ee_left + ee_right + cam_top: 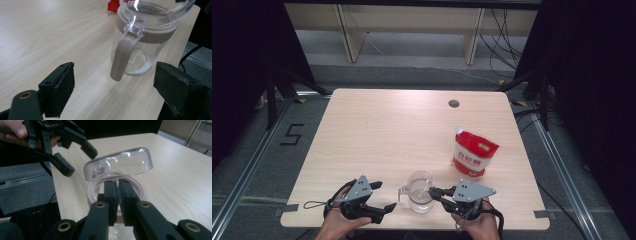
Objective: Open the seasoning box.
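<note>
Red pouch (474, 154), white lettering unreadable.

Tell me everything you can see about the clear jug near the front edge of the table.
The jug is a clear, glass-like pitcher with a beige collar and a beige handle that hangs free, pointing toward the open left claw. It stands upright on the wooden table, with a little white residue at its base. Its clear domed lid is hinged and tilted open. The right claw is shut on the lid's edge. The red pouch stands apart, behind it.
</note>
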